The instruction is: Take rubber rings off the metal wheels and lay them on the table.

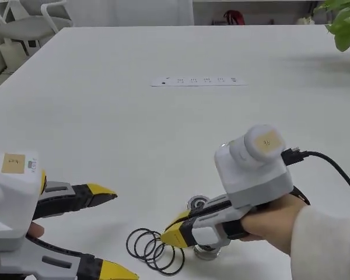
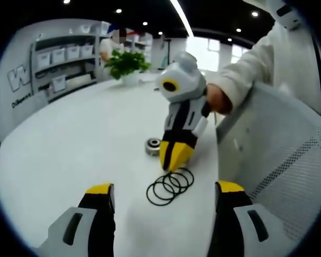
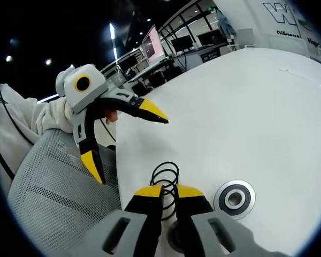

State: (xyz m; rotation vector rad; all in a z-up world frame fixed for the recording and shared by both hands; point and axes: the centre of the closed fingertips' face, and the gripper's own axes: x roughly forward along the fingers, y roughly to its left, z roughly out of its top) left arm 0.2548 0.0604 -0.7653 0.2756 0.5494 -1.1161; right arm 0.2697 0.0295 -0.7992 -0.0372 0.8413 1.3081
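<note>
Rubber rings (image 1: 154, 249) (image 2: 170, 186) (image 3: 166, 176): black, several, flat on the white table (image 1: 163, 128), overlapping in a short row near the close edge, between the two grippers.

Metal wheel (image 1: 197, 204) (image 2: 153, 145) (image 3: 234, 198): flat on the table, just beside the right gripper (image 1: 169, 236) (image 2: 175, 158) (image 3: 168, 193). Second metal wheel (image 1: 207, 252) (image 3: 177, 236): under that gripper's body, mostly hidden.

Right gripper: jaws drawn together, yellow tips at the end of the ring row; pinch on a ring not discernible.

Left gripper (image 1: 114, 232) (image 2: 165, 188) (image 3: 125, 143): jaws spread wide, nothing gripped, tips short of the rings.

Table surface: plain, matte, with a white power strip (image 1: 198, 81) lying flat well beyond the work.

Room: potted plant (image 1: 344, 23) (image 2: 125, 61) at the far corner, white chair (image 1: 29, 23) past the far edge, shelves (image 2: 59, 59) with bins along a wall, mesh chair (image 3: 59, 182) at the near side, ceiling spotlights overhead
</note>
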